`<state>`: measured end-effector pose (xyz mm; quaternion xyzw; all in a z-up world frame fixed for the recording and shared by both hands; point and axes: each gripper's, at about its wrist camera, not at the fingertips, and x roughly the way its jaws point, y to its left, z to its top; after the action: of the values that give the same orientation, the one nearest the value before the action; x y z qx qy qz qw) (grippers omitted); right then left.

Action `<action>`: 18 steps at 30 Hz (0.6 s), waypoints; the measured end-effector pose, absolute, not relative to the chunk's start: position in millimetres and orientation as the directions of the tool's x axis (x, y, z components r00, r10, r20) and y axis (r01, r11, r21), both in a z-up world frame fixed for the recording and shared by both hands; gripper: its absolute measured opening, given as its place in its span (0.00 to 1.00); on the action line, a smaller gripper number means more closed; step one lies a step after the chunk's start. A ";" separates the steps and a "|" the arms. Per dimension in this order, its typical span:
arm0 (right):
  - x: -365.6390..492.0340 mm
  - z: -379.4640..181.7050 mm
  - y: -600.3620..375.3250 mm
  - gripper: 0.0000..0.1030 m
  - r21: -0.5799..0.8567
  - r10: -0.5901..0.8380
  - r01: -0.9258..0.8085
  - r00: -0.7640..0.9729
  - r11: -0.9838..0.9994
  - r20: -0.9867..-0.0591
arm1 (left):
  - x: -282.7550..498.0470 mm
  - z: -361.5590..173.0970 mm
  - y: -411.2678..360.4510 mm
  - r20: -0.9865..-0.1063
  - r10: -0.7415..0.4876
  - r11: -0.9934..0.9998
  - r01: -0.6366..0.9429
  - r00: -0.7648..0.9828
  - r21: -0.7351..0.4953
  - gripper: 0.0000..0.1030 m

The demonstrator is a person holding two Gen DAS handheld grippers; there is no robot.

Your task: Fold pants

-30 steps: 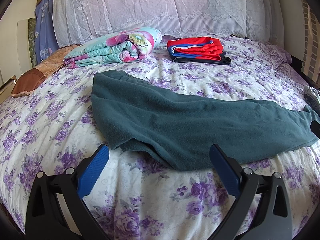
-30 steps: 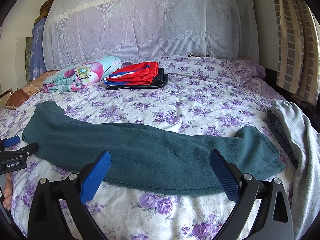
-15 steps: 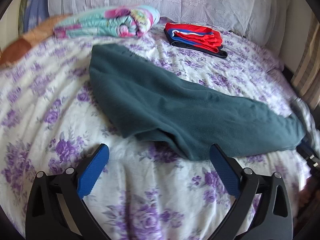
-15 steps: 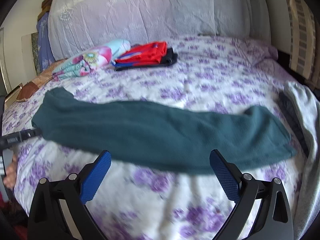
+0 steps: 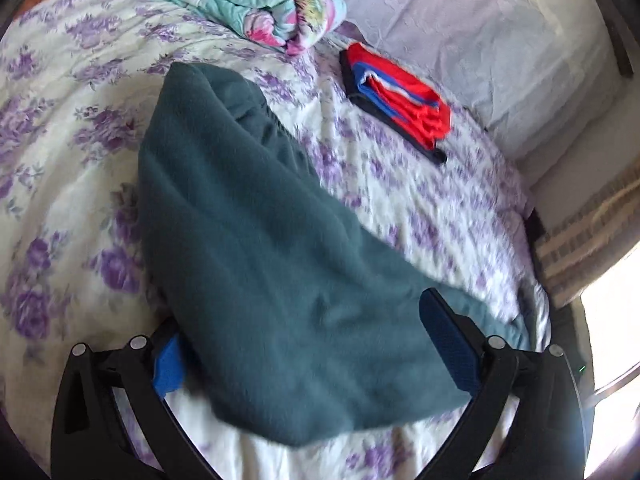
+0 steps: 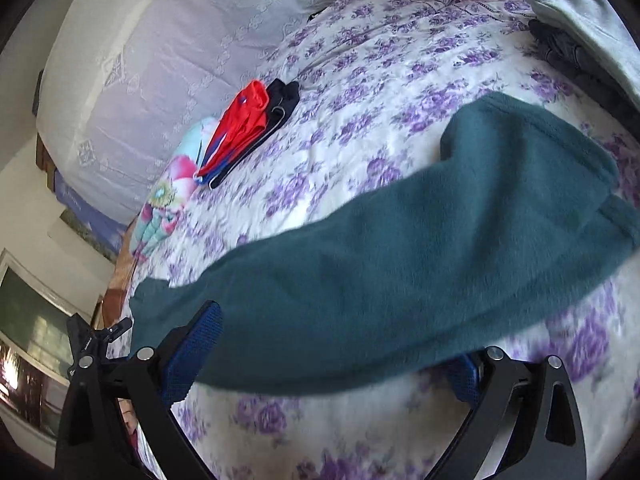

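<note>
The teal pants (image 5: 260, 264) lay stretched across the floral bed (image 5: 60, 184). Both the left tongs (image 5: 316, 356) and right tongs (image 6: 328, 356) gaped wide around the fabric's near edge (nothing clamped).

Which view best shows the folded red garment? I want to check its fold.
The left wrist view: the folded red garment lies broad, its blue and dark layers visible. The right wrist view shows it smaller, edge-on.
</note>
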<state>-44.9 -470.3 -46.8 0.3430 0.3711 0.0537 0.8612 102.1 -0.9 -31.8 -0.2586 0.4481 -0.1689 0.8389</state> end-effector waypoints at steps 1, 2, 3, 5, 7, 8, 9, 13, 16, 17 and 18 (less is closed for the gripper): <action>-44.3 -45.1 -470.4 0.96 0.640 0.343 0.161 0.734 0.752 -0.587 | 107.3 -31.9 4.6 -0.651 -0.537 0.788 0.043 0.536 -0.614 0.95; -45.0 -43.1 -473.1 0.85 0.643 0.330 0.163 0.749 0.748 -0.574 | 110.7 -31.5 9.6 -0.626 -0.571 0.753 0.035 0.531 -0.657 0.95; -45.8 -39.8 -476.8 0.57 0.634 0.298 0.176 0.768 0.753 -0.567 | 113.5 -31.4 14.1 -0.607 -0.594 0.728 0.031 0.528 -0.685 0.95; -44.1 -38.8 -488.2 0.10 0.630 0.257 0.194 0.794 0.752 -0.551 | 116.1 -31.0 24.8 -0.564 -0.640 0.671 0.023 0.521 -0.741 0.95; -46.6 -43.8 -501.1 0.05 0.701 0.291 0.188 0.814 0.688 -0.503 | 115.6 -31.2 29.1 -0.535 -0.671 0.637 0.031 0.513 -0.770 0.95; -47.0 -44.4 -508.9 0.05 0.725 0.301 0.183 0.822 0.664 -0.484 | 112.0 -30.2 28.9 -0.526 -0.682 0.630 0.043 0.508 -0.776 0.95; -51.6 -39.9 -511.8 0.04 0.726 0.293 0.167 0.838 0.667 -0.461 | 110.1 -30.1 28.4 -0.525 -0.684 0.630 0.048 0.506 -0.775 0.95; -80.1 9.4 -518.7 0.04 0.595 0.129 0.136 0.915 0.792 -0.381 | 85.8 -25.8 21.9 -0.527 -0.695 0.638 0.080 0.490 -0.766 0.95; -98.3 24.3 -552.1 0.04 0.607 0.003 0.216 0.941 0.765 -0.339 | 67.4 -28.3 10.7 -0.539 -0.708 0.642 0.099 0.457 -0.760 0.95; -103.0 24.3 -562.3 0.04 0.596 -0.065 0.266 0.939 0.758 -0.337 | 61.8 -28.2 4.0 -0.552 -0.701 0.658 0.111 0.453 -0.745 0.95; -112.3 23.0 -568.5 0.04 0.566 -0.159 0.333 0.929 0.754 -0.335 | 57.4 -27.9 -2.5 -0.567 -0.689 0.677 0.120 0.452 -0.726 0.95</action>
<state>-112.3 -568.5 23.0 0.3248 0.1342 -0.1329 0.9267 57.4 -2.5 -27.9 -0.3111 0.4573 -0.2547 0.7932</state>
